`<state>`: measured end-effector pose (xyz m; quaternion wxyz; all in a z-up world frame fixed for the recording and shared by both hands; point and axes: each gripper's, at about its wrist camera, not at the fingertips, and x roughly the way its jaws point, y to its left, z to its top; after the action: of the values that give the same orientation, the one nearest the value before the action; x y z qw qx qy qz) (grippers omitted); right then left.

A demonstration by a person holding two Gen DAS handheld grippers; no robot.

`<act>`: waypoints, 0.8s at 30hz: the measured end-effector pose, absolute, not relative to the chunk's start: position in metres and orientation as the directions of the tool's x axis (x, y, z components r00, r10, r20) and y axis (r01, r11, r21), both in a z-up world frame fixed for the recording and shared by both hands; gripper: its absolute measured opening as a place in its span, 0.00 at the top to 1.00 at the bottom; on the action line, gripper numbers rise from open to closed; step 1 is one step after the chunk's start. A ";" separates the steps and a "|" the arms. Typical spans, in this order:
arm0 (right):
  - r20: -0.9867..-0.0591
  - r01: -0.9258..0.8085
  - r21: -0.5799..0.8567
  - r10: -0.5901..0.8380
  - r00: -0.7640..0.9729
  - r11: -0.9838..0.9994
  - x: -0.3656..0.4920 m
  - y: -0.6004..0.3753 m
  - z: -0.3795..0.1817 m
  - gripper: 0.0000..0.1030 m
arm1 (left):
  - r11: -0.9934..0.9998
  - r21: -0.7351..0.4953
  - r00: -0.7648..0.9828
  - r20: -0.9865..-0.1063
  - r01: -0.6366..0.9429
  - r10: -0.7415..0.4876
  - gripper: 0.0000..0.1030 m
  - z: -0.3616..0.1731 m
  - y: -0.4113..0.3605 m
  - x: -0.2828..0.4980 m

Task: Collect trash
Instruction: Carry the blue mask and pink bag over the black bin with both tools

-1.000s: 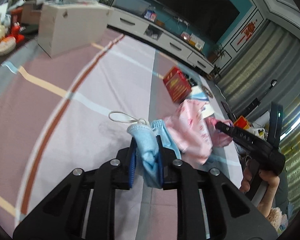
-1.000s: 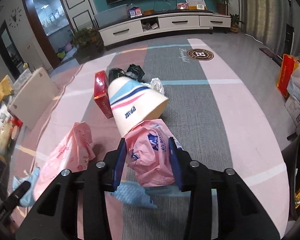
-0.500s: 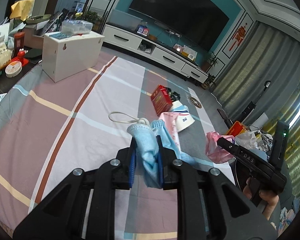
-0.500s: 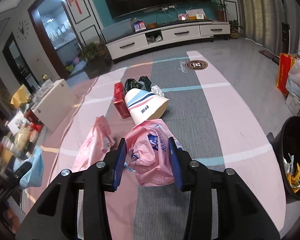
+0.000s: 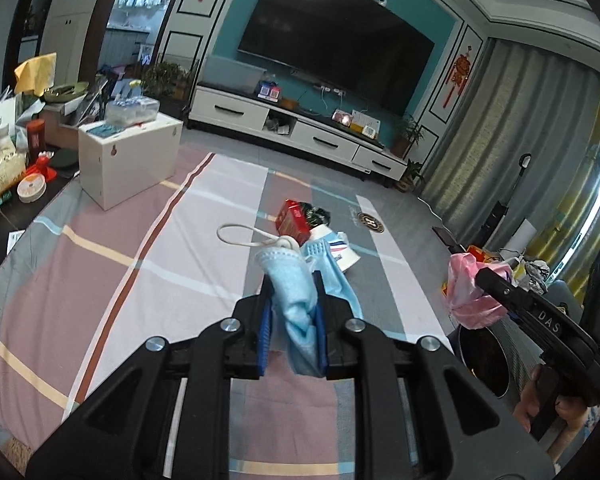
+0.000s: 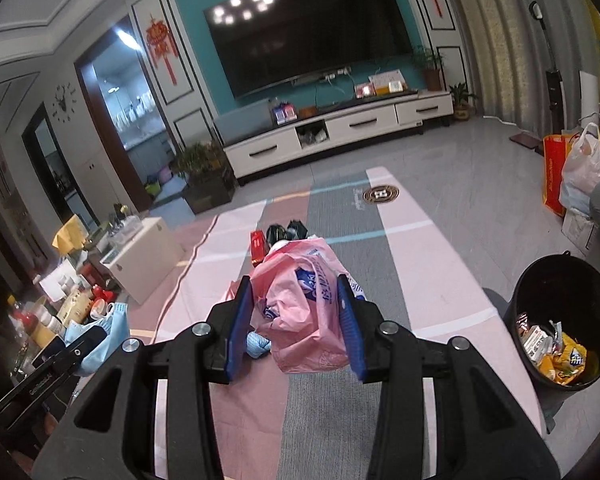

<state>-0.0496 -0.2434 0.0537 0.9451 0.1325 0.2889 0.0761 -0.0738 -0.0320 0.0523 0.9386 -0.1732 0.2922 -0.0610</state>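
Note:
My left gripper [image 5: 292,284] is shut on a light blue face mask [image 5: 290,280], held high above the striped rug; its white ear loop [image 5: 240,236] sticks out ahead. My right gripper [image 6: 296,288] is shut on a crumpled pink plastic bag [image 6: 304,308], also lifted; it shows in the left wrist view [image 5: 470,294] at the right. A black trash bin [image 6: 568,320] with wrappers inside stands on the floor to the right of the right gripper. On the rug ahead lie a red box [image 5: 294,220], a black bag [image 5: 318,214] and a white paper cup [image 5: 338,250].
A white box [image 5: 130,160] stands at the rug's left edge, with cluttered goods [image 5: 8,168] beyond it. A white TV cabinet [image 6: 332,132] runs along the far wall. Bags [image 6: 580,168] sit at the right wall. Another pink bag [image 6: 234,290] lies on the rug.
Both grippers have risen well above the rug with their loads. The trash on the rug now looks farther away, and the black bin has come into the right wrist view.

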 end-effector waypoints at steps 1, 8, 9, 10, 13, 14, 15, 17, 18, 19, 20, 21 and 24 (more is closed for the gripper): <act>-0.516 -0.070 0.292 0.219 0.828 0.954 -0.053 -0.244 0.057 0.59 | 0.931 -0.364 0.821 -0.525 0.021 -0.223 0.82 0.055 -0.035 -0.075; -0.455 -0.080 0.288 0.210 0.865 0.954 -0.074 -0.254 0.073 0.59 | 0.936 -0.346 0.830 -0.500 0.069 -0.246 0.82 0.067 -0.065 -0.080; -0.446 -0.078 0.294 0.209 0.870 0.953 -0.077 -0.257 0.075 0.59 | 0.936 -0.344 0.830 -0.498 0.075 -0.250 0.82 0.068 -0.068 -0.080; -0.439 -0.074 0.301 0.207 0.874 0.951 -0.079 -0.261 0.076 0.59 | 0.937 -0.339 0.830 -0.496 0.083 -0.253 0.82 0.069 -0.074 -0.080; -0.427 -0.047 0.296 0.176 0.887 0.954 -0.086 -0.271 0.079 0.59 | 0.940 -0.327 0.831 -0.492 0.101 -0.260 0.82 0.071 -0.088 -0.080; -0.421 -0.031 0.294 0.159 0.893 0.955 -0.088 -0.275 0.080 0.59 | 0.939 -0.327 0.830 -0.490 0.110 -0.267 0.82 0.072 -0.094 -0.080; -0.417 -0.019 0.294 0.147 0.897 0.956 -0.090 -0.279 0.081 0.59 | 0.937 -0.328 0.828 -0.487 0.120 -0.277 0.82 0.072 -0.099 -0.080; -0.406 -0.001 0.302 0.129 0.905 0.953 -0.095 -0.289 0.083 0.59 | 0.935 -0.327 0.824 -0.487 0.138 -0.291 0.82 0.072 -0.109 -0.079; -0.401 0.006 0.304 0.122 0.908 0.953 -0.097 -0.293 0.084 0.59 | 0.933 -0.329 0.821 -0.486 0.145 -0.299 0.82 0.071 -0.113 -0.079; -0.393 0.012 0.306 0.115 0.912 0.952 -0.099 -0.297 0.085 0.59 | 0.932 -0.329 0.818 -0.487 0.153 -0.306 0.82 0.071 -0.118 -0.078; -0.381 0.023 0.307 0.100 0.919 0.952 -0.103 -0.302 0.086 0.59 | 0.930 -0.328 0.813 -0.489 0.164 -0.315 0.82 0.070 -0.125 -0.077; -0.378 0.035 0.304 0.087 0.922 0.952 -0.104 -0.305 0.087 0.59 | 0.929 -0.330 0.810 -0.490 0.170 -0.322 0.82 0.070 -0.129 -0.076; -0.361 0.083 0.294 0.030 0.932 0.952 -0.114 -0.316 0.091 0.59 | 0.913 -0.350 0.794 -0.483 0.210 -0.368 0.82 0.067 -0.147 -0.074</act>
<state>-0.1136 -0.3164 0.0906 0.9707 0.1539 0.1840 -0.0137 -0.0741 -0.1469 0.0665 0.9367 -0.1404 0.2812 -0.1543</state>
